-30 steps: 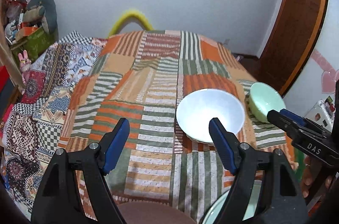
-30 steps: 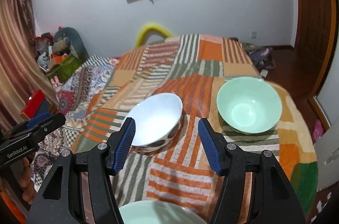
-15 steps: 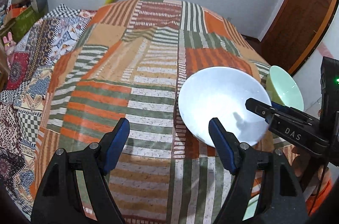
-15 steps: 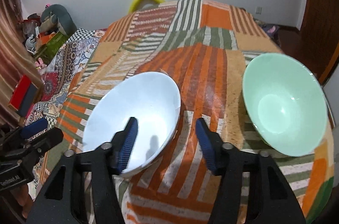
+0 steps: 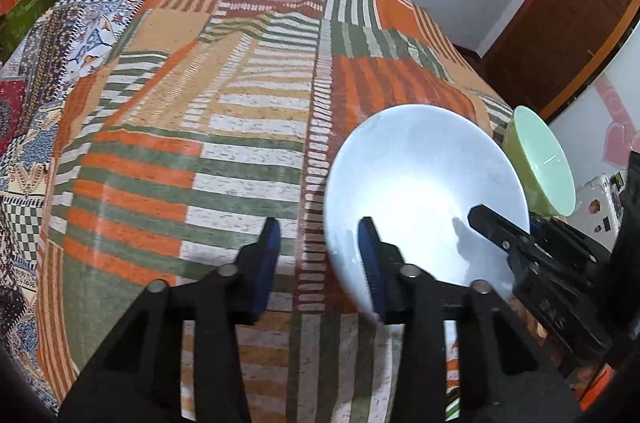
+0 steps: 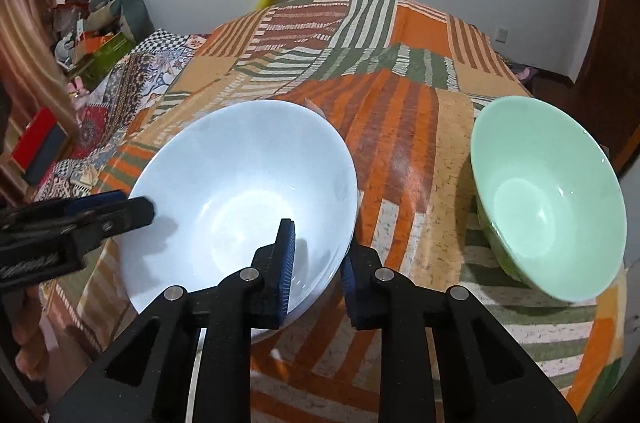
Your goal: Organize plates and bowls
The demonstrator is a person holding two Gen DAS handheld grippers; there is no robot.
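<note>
Bowls: two. One white bowl (image 6: 240, 199) at the near part of the patchwork cloth (image 6: 400, 151); one mint-green bowl (image 6: 548, 199) right of the white bowl, apart from it.

Tongs: two. Right gripper (image 6: 316, 263) straddles the white bowl's near rim, one finger inside, one outside, jaws parted, not yet pinching. Left gripper (image 5: 318, 255) straddles the same bowl's left rim, jaws likewise parted.
</note>
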